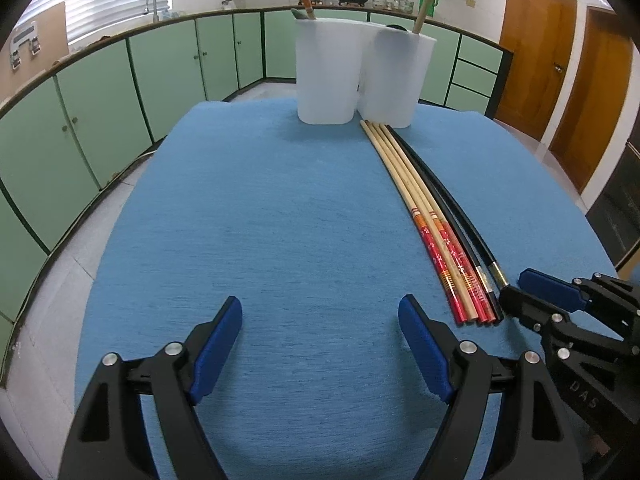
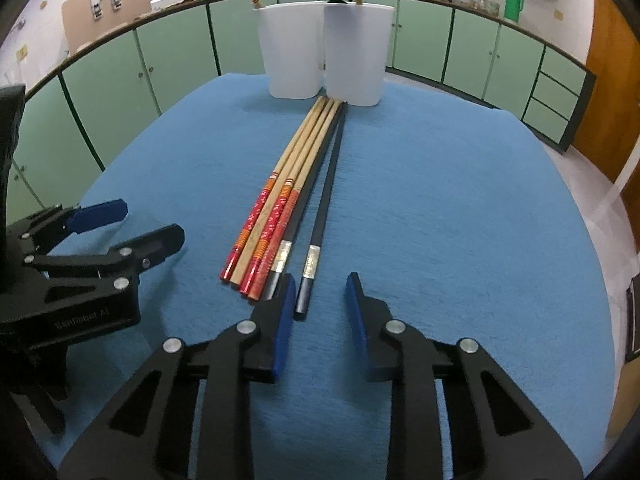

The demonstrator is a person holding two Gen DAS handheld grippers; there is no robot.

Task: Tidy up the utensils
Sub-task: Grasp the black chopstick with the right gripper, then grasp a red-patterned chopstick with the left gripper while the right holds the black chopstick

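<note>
Two hand-held grippers over a table covered with a blue textured cloth, at the stage of picking chopsticks for sorting. A row of chopsticks lies side by side on the cloth, far tips reaching the foot of the two white plastic utensil holders at the table's far edge. The row comprises pale bamboo chopsticks with red patterned handles and two black chopsticks with silver bands; the rightmost black chopstick lies slightly apart from the rest at its near end. Each holder already carries an upright stick: a red-handled one in the left holder, a plain bamboo one in the right, which suggests sorting by type, though which holder takes the black pair cannot be told.

The right gripper has its blue-padded fingers spread moderately, empty, straddling the near end of the rightmost black chopstick; the left finger stands between it and its black neighbour. This placement appears chosen to isolate one stick from the bundle. No contact is visible yet.

The left gripper hovers with fingers wide apart and empty over bare cloth, left of the chopsticks, probably kept aside to leave the right gripper room. Closing on a thin, smooth stick lying flat risks rolling it or nudging its neighbour.
</note>
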